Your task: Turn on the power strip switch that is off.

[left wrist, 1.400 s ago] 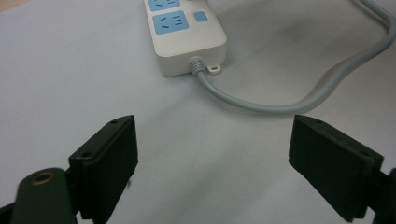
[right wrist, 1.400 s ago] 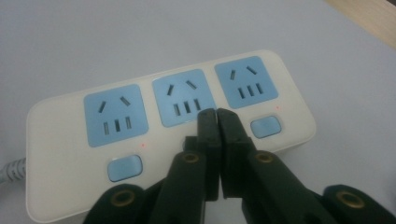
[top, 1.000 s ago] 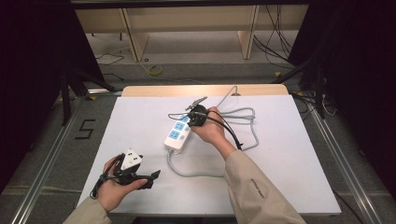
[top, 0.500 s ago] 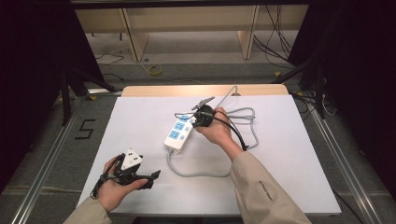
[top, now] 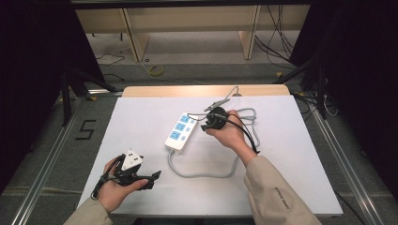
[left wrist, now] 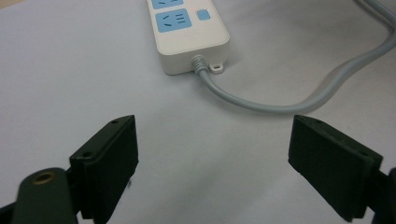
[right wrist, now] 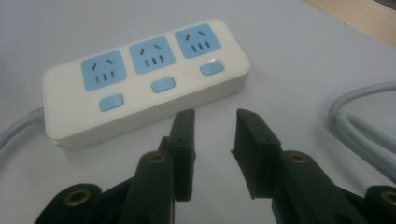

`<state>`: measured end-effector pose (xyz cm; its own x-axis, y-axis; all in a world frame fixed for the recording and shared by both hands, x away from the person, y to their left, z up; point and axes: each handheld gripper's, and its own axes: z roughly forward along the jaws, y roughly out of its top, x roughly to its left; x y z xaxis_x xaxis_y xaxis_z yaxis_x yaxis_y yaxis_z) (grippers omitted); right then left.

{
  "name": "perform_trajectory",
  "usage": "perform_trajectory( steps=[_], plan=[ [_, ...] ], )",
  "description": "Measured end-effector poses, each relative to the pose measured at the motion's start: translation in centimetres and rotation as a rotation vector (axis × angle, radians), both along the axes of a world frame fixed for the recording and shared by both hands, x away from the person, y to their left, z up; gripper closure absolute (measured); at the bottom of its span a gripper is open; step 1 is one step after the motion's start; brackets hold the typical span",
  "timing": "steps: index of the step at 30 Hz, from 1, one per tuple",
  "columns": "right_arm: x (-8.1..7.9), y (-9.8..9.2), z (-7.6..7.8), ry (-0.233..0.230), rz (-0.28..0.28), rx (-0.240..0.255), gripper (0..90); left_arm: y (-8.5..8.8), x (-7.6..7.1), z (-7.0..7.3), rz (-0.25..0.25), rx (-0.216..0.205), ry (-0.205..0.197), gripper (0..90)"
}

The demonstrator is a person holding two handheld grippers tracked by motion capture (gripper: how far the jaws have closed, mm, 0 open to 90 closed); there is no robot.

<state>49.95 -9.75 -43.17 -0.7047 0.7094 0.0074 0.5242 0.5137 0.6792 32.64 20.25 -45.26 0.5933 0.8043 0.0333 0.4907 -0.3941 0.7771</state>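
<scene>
The left gripper (top: 150,177) is resting low on the white table (top: 300,154), well apart from the power strip (top: 180,131), jaws spread wide and empty. The strip is lying mid-table, its grey cord (top: 202,172) looping nearward. Just right of the strip, the right gripper (right wrist: 212,135) is hovering, jaws partly apart, holding nothing.

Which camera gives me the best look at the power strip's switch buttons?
The right gripper view: all three blue buttons on the power strip show close and sharp. The left gripper view catches one button at the cable end; the high view shows the whole strip, buttons too small to read.
</scene>
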Motion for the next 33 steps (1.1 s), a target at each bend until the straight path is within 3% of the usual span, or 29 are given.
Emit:
perform_trajectory(
  steps=[12, 22, 33],
  plan=[
    [-1.6, -3.1, 0.6, 0.011, -0.036, 0.072, 59.9, -0.1, 0.1, 0.0, 0.004, 0.004, 0.002, 15.6],
    [-3.0, -4.9, 1.1, 0.005, -0.039, 0.088, 55.2, -0.1, 0.1, 0.0, 0.009, 0.003, -0.001, 15.6],
    [-5.0, -9.0, 1.0, -0.016, -0.08, 0.141, 47.3, 0.0, 0.3, 0.0, 0.016, 0.004, 0.003, 15.6]
  ],
)
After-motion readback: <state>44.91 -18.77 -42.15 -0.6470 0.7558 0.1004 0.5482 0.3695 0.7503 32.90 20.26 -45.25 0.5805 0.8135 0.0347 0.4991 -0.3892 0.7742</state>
